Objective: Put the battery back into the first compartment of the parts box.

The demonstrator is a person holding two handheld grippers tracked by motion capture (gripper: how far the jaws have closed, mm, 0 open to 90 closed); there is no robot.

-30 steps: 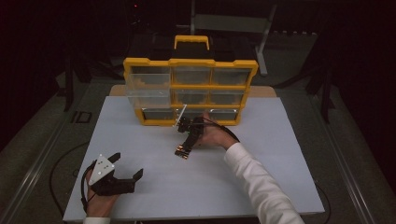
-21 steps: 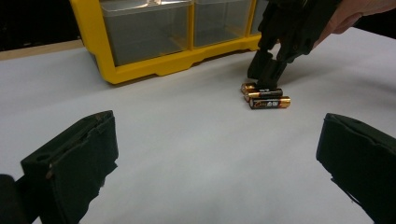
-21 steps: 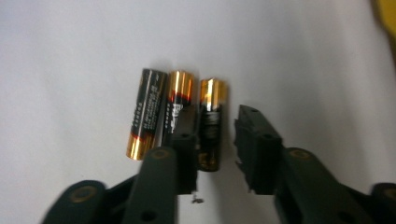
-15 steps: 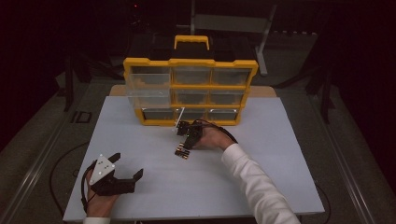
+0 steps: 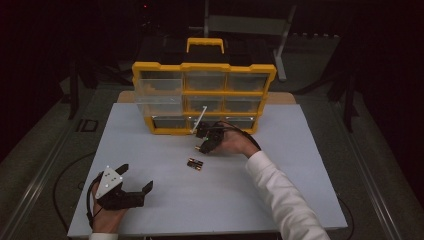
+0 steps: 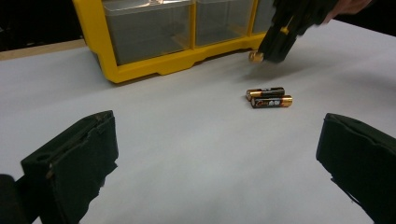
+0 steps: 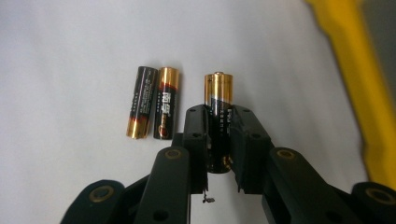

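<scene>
A: Start with the high view. What has changed?

B: The right hand-held gripper has moved nearer the yellow drawer organizer since a second ago, and two batteries now lie side by side on the white tabletop, just behind it. Half a second ago something small was already on the tabletop under the gripper, too small to make out. The left hand-held gripper has not moved; it rests near the front left corner.

A: And for the task?

B: None is stated. My guess is that batteries are being sorted, laid out or carried to a drawer, and one is still on its way.

A: The left gripper view?

B: Its jaws stand wide apart with nothing between them. Ahead lie the two batteries, touching, with gold ends. Beyond them, the right hand-held gripper hangs just in front of the organizer's bottom row, a gold tip showing at its end. From above, that tip is barely a speck.

A: The right gripper view?

B: This settles it. The jaws are closed on a third battery, held along them with its capped end sticking out past the tips. The pair lies just to its left, apart from it. The yellow frame runs down the right edge, blurred.
</scene>
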